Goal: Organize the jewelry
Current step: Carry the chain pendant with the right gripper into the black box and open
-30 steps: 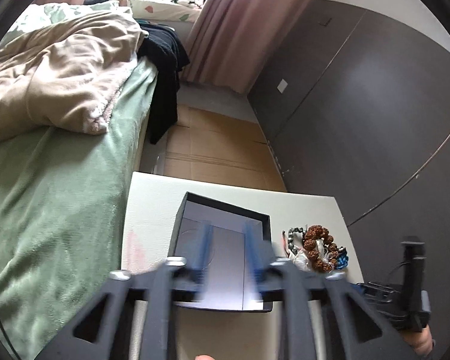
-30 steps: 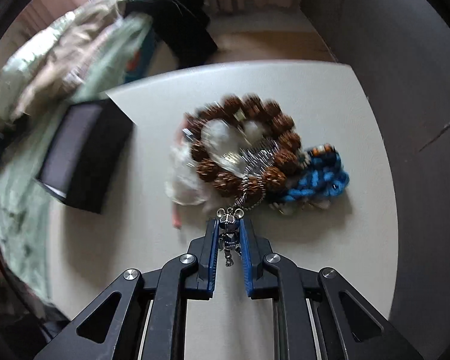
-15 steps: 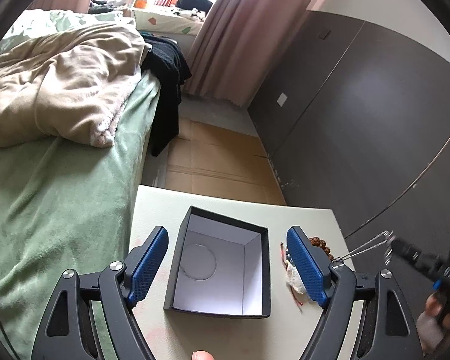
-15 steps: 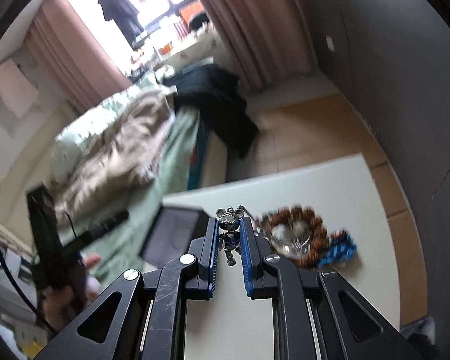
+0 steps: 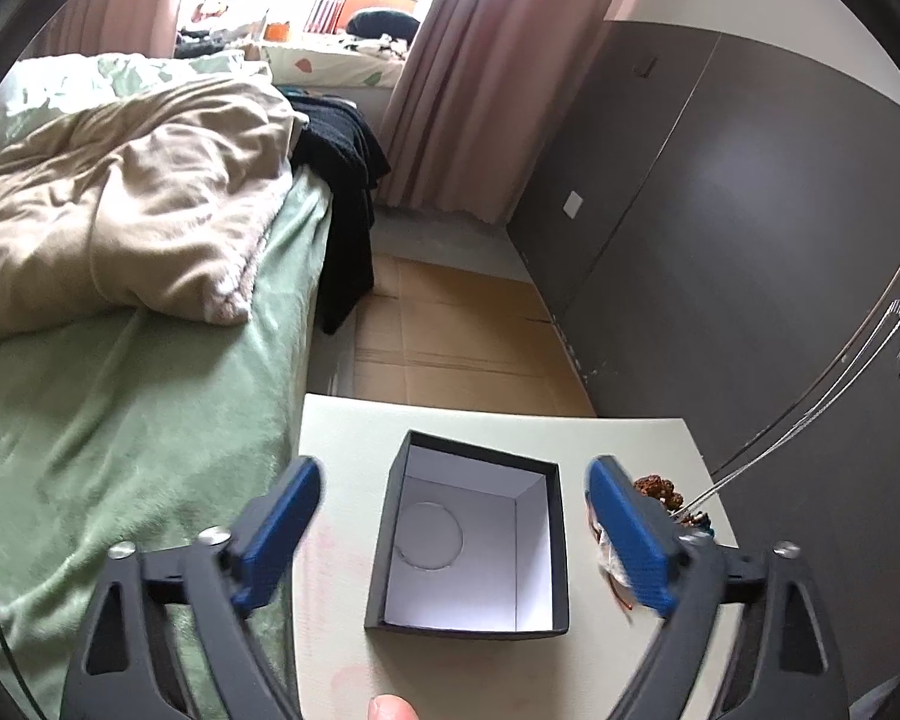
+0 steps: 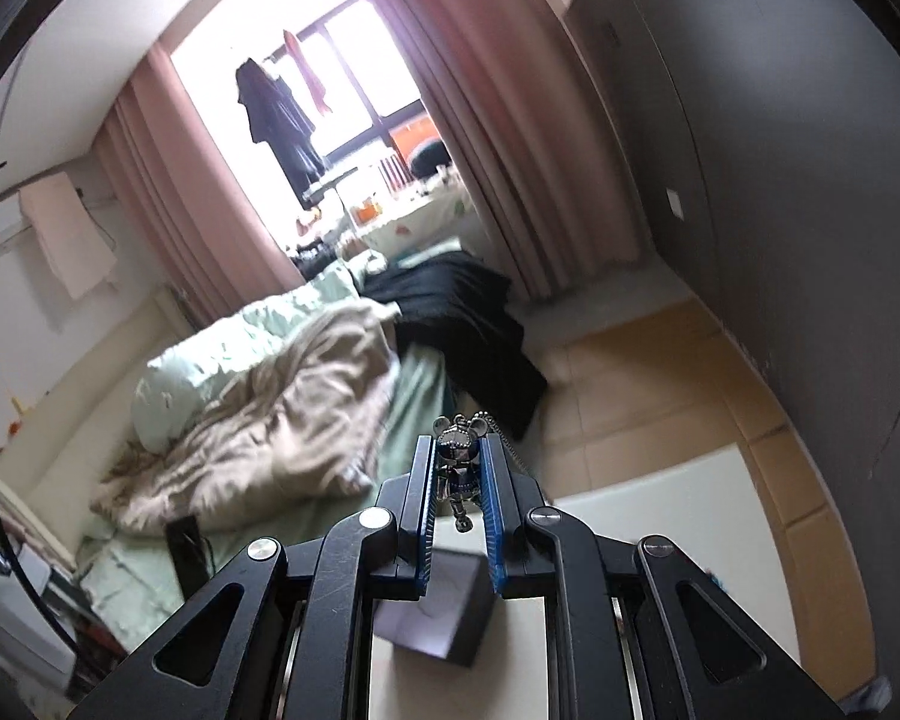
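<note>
An open black box [image 5: 471, 546] with a white inside stands on the pale table [image 5: 354, 438]; it also shows under the right fingers [image 6: 444, 618]. My left gripper [image 5: 453, 534] is open wide, its blue pads either side of the box. My right gripper [image 6: 457, 468] is shut on a silver bear pendant [image 6: 459, 456], held high above the table. Its silver chain [image 5: 810, 414] runs taut from the upper right down to the jewelry pile [image 5: 660, 489] of brown beads at the table's right, partly hidden by the left gripper's right finger.
A bed with a green sheet [image 5: 120, 396] and a beige blanket [image 5: 120, 210] lies left of the table. A dark grey wardrobe wall [image 5: 720, 240] runs along the right. Cardboard covers the floor [image 5: 462, 324] beyond the table.
My left gripper has opened wide around the box. My right gripper has lifted the bear pendant up off the pile, drawing the chain taut.
</note>
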Tool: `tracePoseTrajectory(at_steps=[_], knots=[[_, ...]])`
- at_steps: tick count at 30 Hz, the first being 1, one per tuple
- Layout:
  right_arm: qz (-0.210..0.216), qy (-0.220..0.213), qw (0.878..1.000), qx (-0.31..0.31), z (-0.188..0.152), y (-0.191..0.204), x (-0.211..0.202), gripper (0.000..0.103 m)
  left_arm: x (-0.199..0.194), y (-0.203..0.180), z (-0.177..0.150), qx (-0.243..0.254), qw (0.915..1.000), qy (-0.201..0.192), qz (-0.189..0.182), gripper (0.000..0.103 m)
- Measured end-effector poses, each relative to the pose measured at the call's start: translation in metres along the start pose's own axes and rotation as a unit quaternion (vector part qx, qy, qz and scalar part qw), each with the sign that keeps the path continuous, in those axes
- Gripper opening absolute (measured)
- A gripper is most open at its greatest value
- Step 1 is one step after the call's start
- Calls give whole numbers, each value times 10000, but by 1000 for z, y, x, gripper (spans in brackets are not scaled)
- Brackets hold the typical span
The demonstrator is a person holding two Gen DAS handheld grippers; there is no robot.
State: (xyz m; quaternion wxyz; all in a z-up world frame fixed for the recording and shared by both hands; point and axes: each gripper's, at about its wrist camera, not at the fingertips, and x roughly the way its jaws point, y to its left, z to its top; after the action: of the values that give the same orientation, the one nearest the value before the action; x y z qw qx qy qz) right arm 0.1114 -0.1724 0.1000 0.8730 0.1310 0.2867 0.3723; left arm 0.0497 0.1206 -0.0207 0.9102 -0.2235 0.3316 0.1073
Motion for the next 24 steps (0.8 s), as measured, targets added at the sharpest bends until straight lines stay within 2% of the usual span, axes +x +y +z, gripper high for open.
tracePoseTrajectory(at_steps=[2,7,15,20,24], knots=[[28,-182,9998,-123,13,14,-7,15,-5,1,2,-3,9999,-127,-63,102],[135,-429,9984,-348,36,51,-14,15,-16,5,7,-26,9991,-421,-18,103],[272,-648,9946,-769,59,114,-13,15,-32,32,13,-672,9933,-856,-385,103],[337,-567,9939,-888,57,132,0,15,-41,37,16,-692,9921,-964,-402,103],[327,-288,9952,-877,36,132,24,15,-43,45,18,-796,9914,-944,-433,103]])
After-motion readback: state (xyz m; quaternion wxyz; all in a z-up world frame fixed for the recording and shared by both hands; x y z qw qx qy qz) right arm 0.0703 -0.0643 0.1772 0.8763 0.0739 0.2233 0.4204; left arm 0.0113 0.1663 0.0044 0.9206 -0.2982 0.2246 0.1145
